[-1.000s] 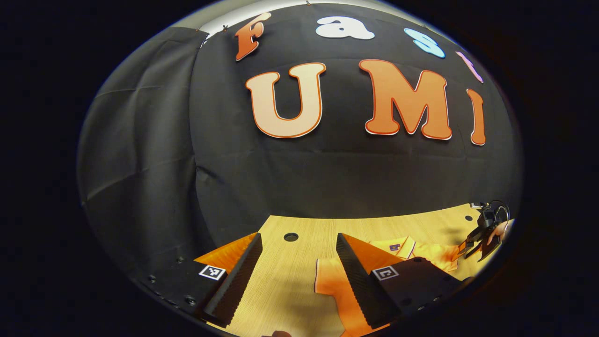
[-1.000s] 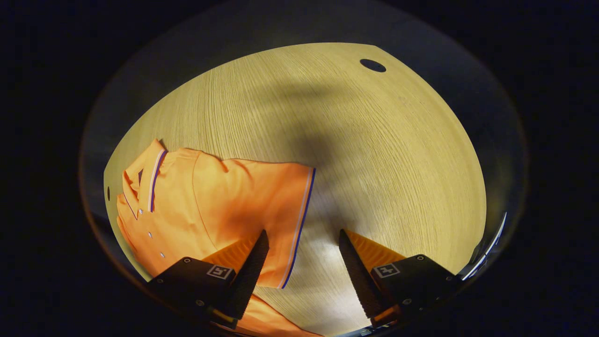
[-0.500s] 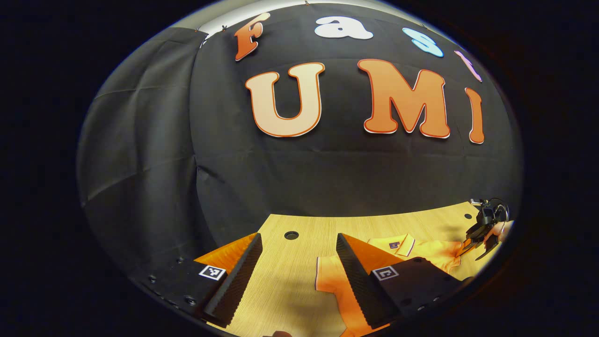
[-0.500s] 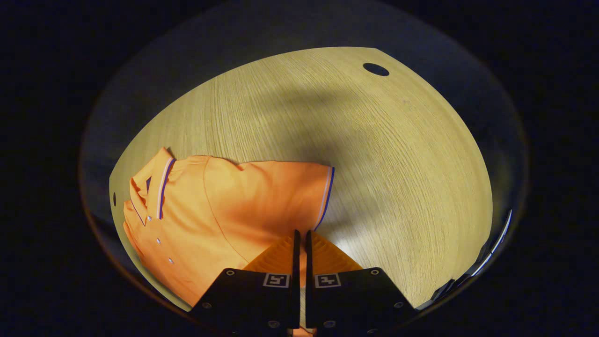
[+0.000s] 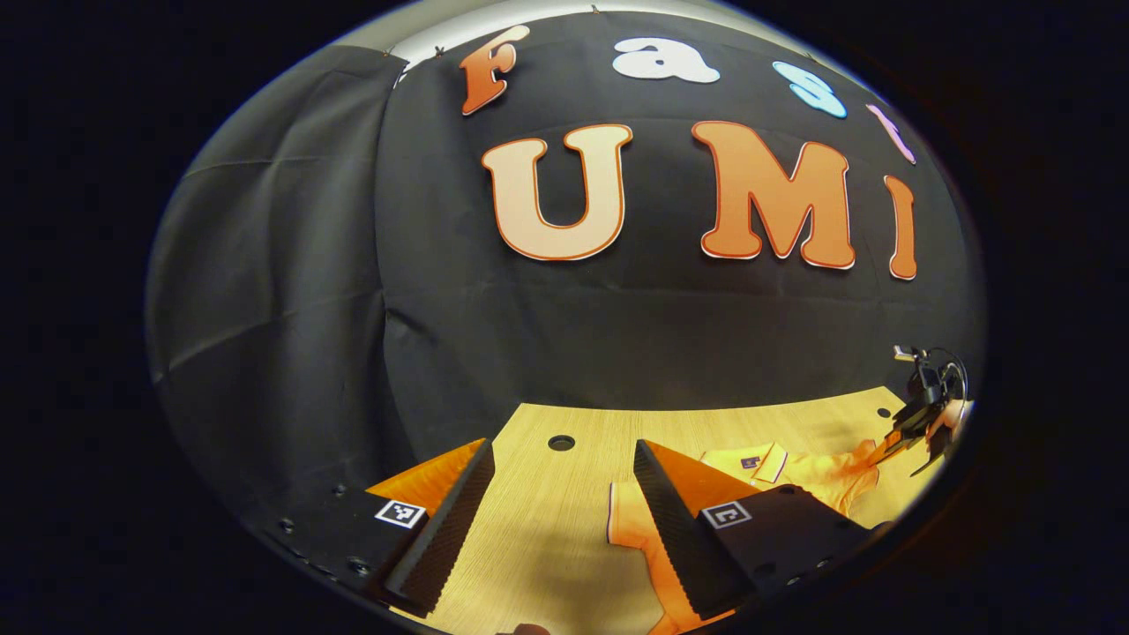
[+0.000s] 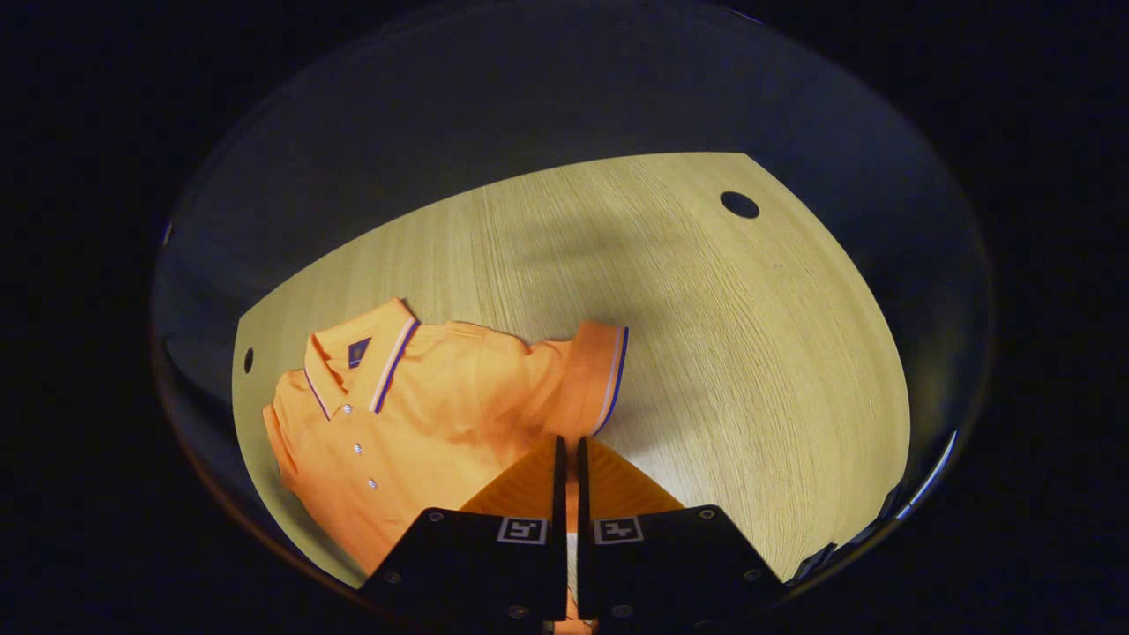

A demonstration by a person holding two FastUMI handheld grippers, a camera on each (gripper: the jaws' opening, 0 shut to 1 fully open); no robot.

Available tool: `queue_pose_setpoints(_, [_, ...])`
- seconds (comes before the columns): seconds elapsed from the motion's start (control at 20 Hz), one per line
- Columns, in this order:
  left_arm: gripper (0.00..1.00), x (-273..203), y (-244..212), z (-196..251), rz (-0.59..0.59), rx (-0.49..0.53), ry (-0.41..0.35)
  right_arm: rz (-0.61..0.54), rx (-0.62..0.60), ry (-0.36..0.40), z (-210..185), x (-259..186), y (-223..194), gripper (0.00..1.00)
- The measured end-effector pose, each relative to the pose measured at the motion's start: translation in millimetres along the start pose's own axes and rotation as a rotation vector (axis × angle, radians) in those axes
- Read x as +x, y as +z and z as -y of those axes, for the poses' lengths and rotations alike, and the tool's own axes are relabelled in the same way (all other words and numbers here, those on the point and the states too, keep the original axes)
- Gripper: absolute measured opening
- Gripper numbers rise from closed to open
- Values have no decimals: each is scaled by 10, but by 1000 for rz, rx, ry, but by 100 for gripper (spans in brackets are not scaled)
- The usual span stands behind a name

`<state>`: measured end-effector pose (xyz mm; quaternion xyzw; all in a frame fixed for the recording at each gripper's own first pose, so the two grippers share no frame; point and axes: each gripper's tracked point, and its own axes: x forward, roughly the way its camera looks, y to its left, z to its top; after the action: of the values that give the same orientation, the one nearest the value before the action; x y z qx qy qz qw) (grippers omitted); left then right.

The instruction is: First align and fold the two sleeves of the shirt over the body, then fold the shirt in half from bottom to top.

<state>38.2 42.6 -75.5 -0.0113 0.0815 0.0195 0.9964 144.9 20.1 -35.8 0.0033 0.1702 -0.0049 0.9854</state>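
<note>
1. Left gripper view: left gripper (image 5: 558, 503) hanging wide open over bare table (image 5: 529, 547); shirt (image 5: 794, 472) lying right of its fingers, sleeve cuff beside the right finger.
2. Right gripper view: right gripper (image 6: 567, 459) pinching closed on the sleeve (image 6: 591, 379), collar (image 6: 362, 362) pointing far-left; open wood lying ahead and right.

Shirt (image 6: 414, 414) lies on table (image 6: 706, 353), wall (image 5: 617, 335) behind
</note>
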Motion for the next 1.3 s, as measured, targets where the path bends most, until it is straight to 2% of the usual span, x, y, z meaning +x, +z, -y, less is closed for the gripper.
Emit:
queue_pose_setpoints(0.3, [98, -70, 11, -202, 17, -14, -5, 73, -102, 70, -642, -440, 128, 5])
queue_pose_setpoints(0.7, [97, -171, -94, -729, 15, -42, 28, 76, -224, 155, -1500, -650, -108, 5])
queue_pose_setpoints(0.9, [97, -212, -137, -959, 11, -44, 44, 79, -303, 140, -1756, -580, -242, 5])
queue_pose_setpoints(1.2, [97, -258, -215, -1186, 5, -40, 62, 63, -312, 131, -1963, -496, -374, 5])
queue_pose_setpoints(1.3, [97, -248, -235, -1231, 4, -36, 65, 52, -300, 175, -2110, -523, -428, 6])
